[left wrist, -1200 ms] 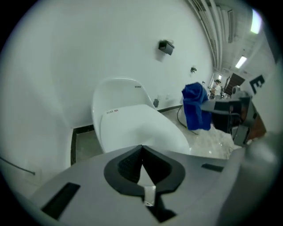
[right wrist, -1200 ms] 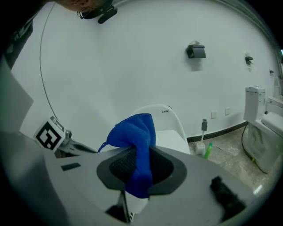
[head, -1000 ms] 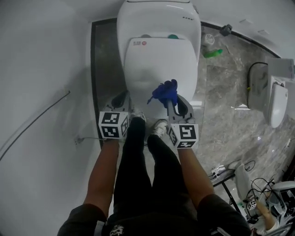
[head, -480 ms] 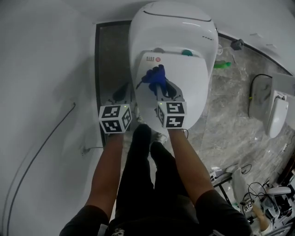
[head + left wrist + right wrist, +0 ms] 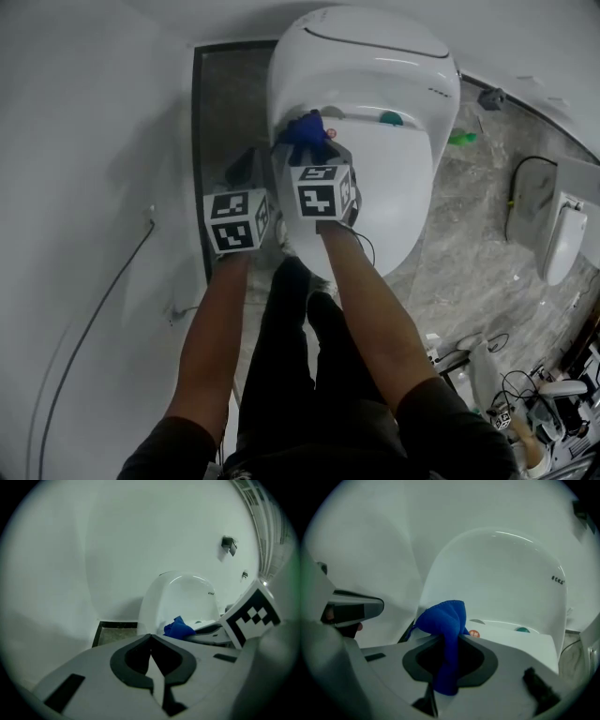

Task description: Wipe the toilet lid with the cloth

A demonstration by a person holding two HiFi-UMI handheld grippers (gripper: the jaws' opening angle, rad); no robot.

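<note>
1 blue cloth in right hand-held gripper, near toilet lid rear

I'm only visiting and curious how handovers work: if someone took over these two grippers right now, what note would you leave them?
Right gripper: shut on the blue cloth, held over the back left corner of the toilet lid. Whether the cloth touches the lid can't be told.
Left gripper: shut, empty, beside the left flank of the toilet, off the lid.
Done: cloth in the gripper, lid down.
Left: wipe across the lid; no wiped patch shows, so treat all of it as unwiped.
</note>
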